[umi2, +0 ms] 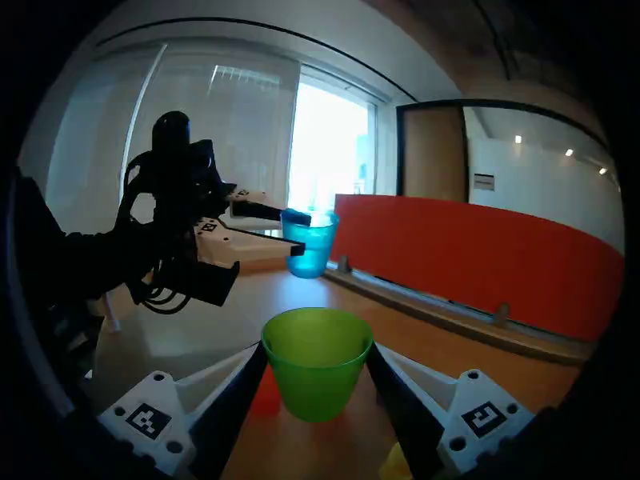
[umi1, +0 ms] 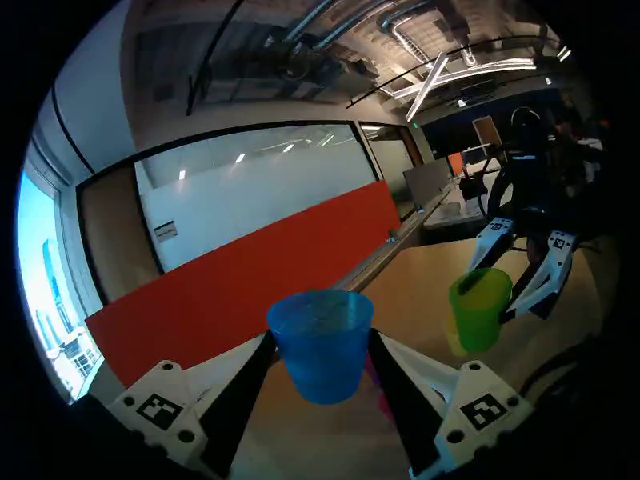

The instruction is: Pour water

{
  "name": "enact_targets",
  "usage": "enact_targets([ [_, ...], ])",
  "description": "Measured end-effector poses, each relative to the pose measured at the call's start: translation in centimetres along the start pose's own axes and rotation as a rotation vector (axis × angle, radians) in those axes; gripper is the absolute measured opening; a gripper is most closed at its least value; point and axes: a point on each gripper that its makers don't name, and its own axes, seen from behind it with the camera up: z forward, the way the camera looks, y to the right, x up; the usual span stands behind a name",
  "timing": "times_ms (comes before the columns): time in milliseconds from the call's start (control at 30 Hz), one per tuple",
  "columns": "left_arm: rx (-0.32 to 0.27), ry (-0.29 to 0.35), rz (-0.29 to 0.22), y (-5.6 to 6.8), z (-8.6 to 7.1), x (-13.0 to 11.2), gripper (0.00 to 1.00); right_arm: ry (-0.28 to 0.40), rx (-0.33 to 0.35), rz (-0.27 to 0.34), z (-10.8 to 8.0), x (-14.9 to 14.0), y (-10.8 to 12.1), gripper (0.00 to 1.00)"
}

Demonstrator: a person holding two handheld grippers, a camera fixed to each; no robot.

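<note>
A blue plastic cup (umi1: 322,342) is held upright in the air between my left gripper's (umi1: 322,360) fingers, which are shut on it. In the right gripper view the same blue cup (umi2: 309,243) hangs at the tip of the left gripper (umi2: 293,234), above the table's far side. A green cup (umi2: 317,371) sits upright between my right gripper's (umi2: 317,376) fingers, shut on it. In the left gripper view that green cup (umi1: 479,306) is to the right, gripped by the right gripper (umi1: 498,302). The two cups are apart.
A wooden table (umi2: 448,360) lies below both cups, bordered by an orange partition (umi2: 496,256). Something pink (umi1: 382,394) shows under the blue cup, something red (umi2: 267,394) and yellow (umi2: 395,464) under the green cup. A bright window (umi2: 330,152) stands behind.
</note>
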Motion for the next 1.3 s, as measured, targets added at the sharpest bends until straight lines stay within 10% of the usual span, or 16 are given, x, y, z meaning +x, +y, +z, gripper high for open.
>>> enact_targets([
  [1300, 0.044, 0.034, 0.342, 1.1, -1.0, 3.3, 0.84, -0.010, 0.045, 0.004, 2.6, 0.6, -0.2, 0.90],
])
